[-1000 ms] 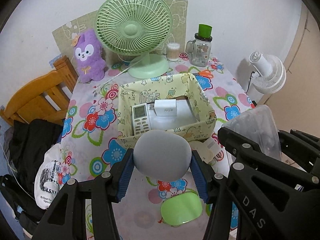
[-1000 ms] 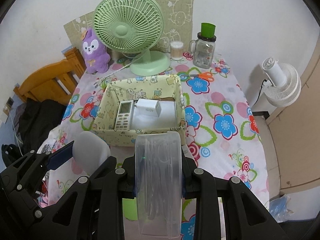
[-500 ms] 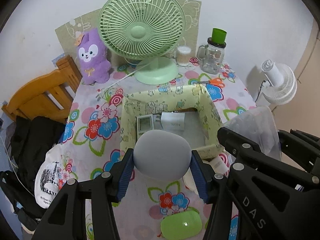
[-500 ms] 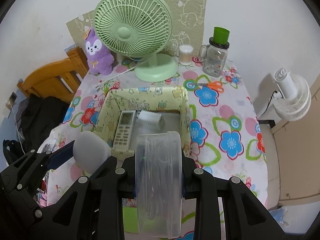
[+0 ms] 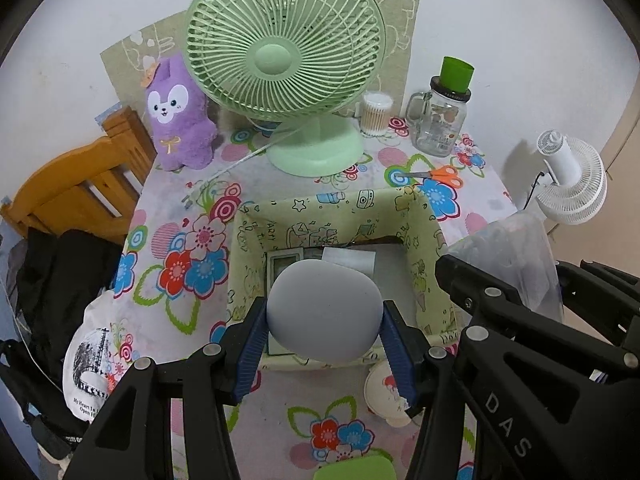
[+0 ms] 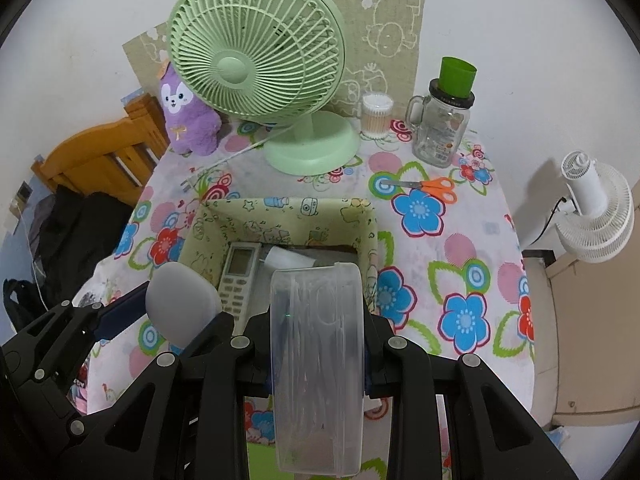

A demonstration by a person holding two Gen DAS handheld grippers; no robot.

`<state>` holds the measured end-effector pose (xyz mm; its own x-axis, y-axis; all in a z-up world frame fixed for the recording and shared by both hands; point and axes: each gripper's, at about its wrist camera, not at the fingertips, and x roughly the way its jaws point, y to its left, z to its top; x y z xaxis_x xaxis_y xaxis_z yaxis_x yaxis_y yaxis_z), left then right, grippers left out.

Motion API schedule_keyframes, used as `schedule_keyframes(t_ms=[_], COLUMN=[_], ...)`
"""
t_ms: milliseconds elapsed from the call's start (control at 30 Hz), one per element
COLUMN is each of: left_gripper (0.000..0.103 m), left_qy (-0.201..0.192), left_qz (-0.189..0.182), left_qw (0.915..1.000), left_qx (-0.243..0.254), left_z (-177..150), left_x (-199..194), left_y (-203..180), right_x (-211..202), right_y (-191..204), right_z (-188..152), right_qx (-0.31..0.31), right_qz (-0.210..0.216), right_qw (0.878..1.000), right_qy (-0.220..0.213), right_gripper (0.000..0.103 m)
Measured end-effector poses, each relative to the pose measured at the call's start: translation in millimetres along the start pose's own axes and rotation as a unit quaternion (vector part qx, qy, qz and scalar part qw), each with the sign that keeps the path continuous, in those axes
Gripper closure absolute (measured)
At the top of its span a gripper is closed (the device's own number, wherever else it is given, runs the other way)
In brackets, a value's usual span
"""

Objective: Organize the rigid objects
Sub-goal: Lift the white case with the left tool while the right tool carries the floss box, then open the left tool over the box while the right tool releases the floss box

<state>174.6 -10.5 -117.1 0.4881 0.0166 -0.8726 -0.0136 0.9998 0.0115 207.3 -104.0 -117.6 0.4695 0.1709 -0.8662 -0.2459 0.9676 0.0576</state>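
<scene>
Both tools loaded: left tool (image 5: 323, 346) w/ grey case (image 5: 323, 312), right tool (image 6: 318, 364) w/ clear box (image 6: 318, 364).

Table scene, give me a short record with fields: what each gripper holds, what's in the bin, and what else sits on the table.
left gripper: shut on grey case, above the bin's near edge
right gripper: shut on clear box
bin: open fabric bin, holds remote and a white block
back of table: green fan, plush, swab jar, glass mug
right of bin: scissors
</scene>
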Motion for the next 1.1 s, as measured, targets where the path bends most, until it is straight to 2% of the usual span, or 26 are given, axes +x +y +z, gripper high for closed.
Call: schedule_keyframes(t_ms=[1100], left_gripper=[0.046], left_qy=[0.062], left_qz=[-0.005], left_qw=[0.998], left_qx=[0.005], left_z=[13.2], left_x=[78.4], left_y=[4.2], right_x=[81.0], right_y=[-11.1], right_z=[13.2], right_qx=[0.005], right_qz=[-0.001], right_qw=[0.998], right_qy=[0.058], right_gripper=[0.07])
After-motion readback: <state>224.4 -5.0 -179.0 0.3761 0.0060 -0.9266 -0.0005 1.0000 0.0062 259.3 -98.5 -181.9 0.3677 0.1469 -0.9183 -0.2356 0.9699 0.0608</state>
